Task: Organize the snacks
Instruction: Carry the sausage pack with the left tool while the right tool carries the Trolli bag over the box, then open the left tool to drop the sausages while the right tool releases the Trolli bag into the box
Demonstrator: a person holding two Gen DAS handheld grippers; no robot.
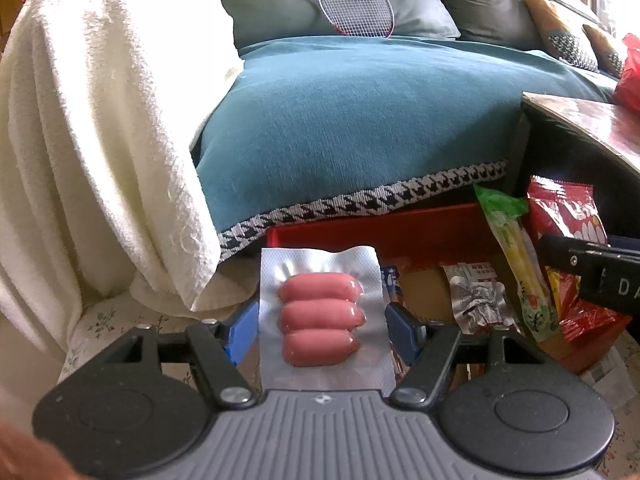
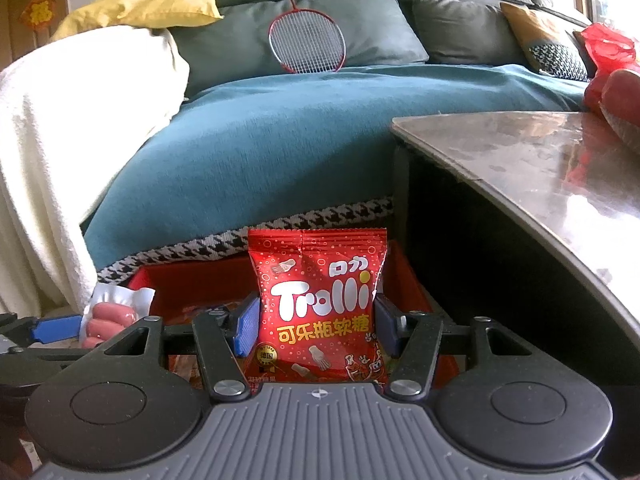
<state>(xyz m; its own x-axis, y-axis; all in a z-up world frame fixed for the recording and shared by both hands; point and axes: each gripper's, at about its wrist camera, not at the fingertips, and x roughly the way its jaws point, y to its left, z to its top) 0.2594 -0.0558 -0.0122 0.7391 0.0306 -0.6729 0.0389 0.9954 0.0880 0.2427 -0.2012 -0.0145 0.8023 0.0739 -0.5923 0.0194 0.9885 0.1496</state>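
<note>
Snacks are held one in each hand-held gripper above a red box (image 2: 192, 280) that sits on the floor against the sofa front. In the left hand-held gripper (image 1: 322, 330), a clear vacuum pack of three pink sausages (image 1: 320, 320) stands upright, its silver edges pinched between the two blue pads (image 1: 240, 332), jaws about half closed on it. In the right hand-held gripper (image 2: 316, 320), a red Trolli gummy bag (image 2: 318, 304) stands upright as well, gripped at its sides by the blue pads (image 2: 247, 326) at a similar half-way opening.

From the right wrist view the sausage pack shows at the lower left, beside the box's left edge; from the left wrist view the right hand-held gripper's black finger reaches in at the right edge.

Inside the box lie a green and yellow stick snack (image 1: 516, 256), a silver wrapper (image 1: 476, 300) and other red packets (image 1: 564, 216).

Behind the box, a teal sofa cover (image 2: 260, 152) with a houndstooth border hangs down. A white blanket (image 1: 92, 120) drapes at the left, and a red badminton racket (image 2: 306, 42) leans on the back cushions. A glossy brown surface (image 2: 540, 160) juts in at the right.
</note>
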